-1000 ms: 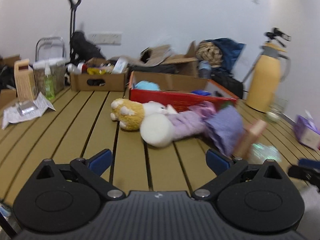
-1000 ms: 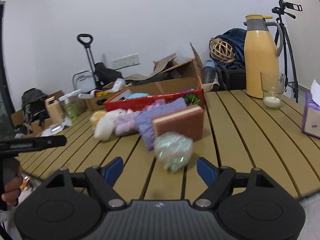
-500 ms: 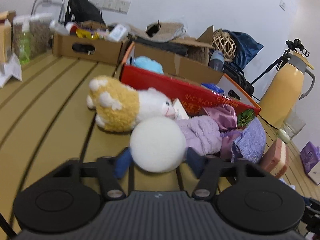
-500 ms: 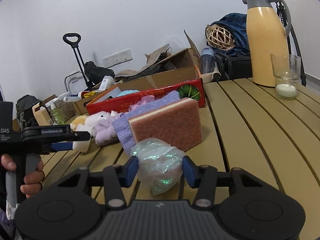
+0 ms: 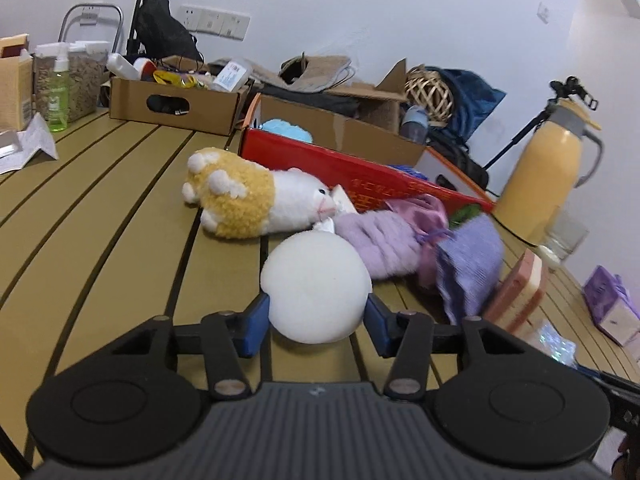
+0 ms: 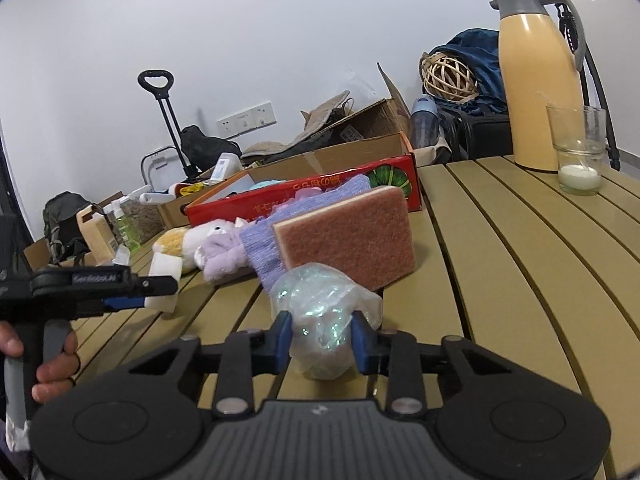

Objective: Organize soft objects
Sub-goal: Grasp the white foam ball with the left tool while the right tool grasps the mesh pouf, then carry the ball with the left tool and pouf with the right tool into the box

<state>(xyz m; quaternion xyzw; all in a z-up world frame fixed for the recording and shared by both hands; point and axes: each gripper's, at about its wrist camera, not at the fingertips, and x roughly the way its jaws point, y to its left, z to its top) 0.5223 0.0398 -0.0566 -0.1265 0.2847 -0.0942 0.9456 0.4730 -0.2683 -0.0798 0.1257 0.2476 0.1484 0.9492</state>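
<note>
White and soft, a ball [image 5: 316,286] sits on the slatted worktop [image 5: 100,232] between the jaws of the left gripper [image 5: 316,318], whose blue pads have just been closing and now press its two sides. The right gripper [image 6: 322,340] has its jaws clamped on a crumpled wad of clear, shimmering plastic [image 6: 322,312], after closing in on it; the wad rests on the worktop just in front of a pink sponge [image 6: 352,236] standing on edge. Seen from the right wrist, the left gripper's black arm carries white lettering that looks like "GenRobot.AI", and a hand [image 6: 48,364] grips its handle. Behind the ball lie a yellow-and-white plush animal [image 5: 256,204], a lilac plush [image 5: 384,240] and a purple knitted cloth [image 5: 468,264], bunched together and touching. Behind them stands a red cardboard box [image 6: 304,196] with a watermelon picture and yellow print too small to read; something light blue lies inside it. Farther off are a brown box [image 5: 176,104] of bottles, a green spray bottle [image 5: 58,92], a yellow jug [image 6: 536,92], a glass [image 6: 580,148] holding a white candle, and a wicker ball [image 6: 448,76].
</note>
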